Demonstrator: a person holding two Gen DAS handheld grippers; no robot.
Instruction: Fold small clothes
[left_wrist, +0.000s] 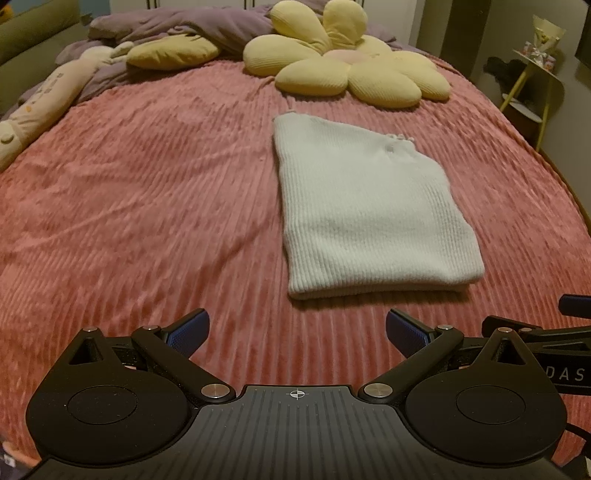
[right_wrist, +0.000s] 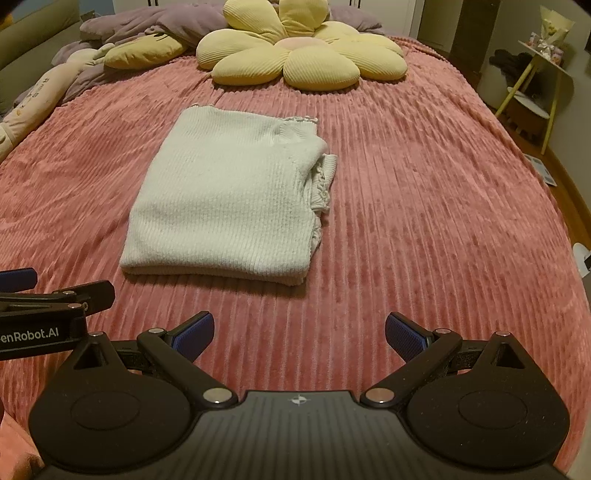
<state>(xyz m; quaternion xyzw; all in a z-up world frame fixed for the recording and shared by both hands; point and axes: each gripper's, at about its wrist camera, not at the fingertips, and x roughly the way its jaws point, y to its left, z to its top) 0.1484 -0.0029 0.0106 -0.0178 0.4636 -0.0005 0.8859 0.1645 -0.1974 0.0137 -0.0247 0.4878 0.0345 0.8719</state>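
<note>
White sweater (right_wrist: 229, 192) folded flat mid-bed (right_wrist: 424, 206), just short of the flower pillow (right_wrist: 295, 51), layers stacked so the bundle likely holds its shape. Left claw (left_wrist: 297, 332) and right claw (right_wrist: 299, 332) both spread, empty, hovering short of the sweater's near edge, probably clear for a release. Sleeves tucked from sight; only ragged trim visible along its right edge.

White rib-knit sweater (right_wrist: 229, 199). Pink ribbed plush blanket (right_wrist: 424, 221). Pale yellow flower cushion (right_wrist: 295, 51), pink centre. Lilac duvet (left_wrist: 192, 26). Black grippers, blue textured pads (right_wrist: 194, 332). Yellow-legged side table (left_wrist: 532, 85).
</note>
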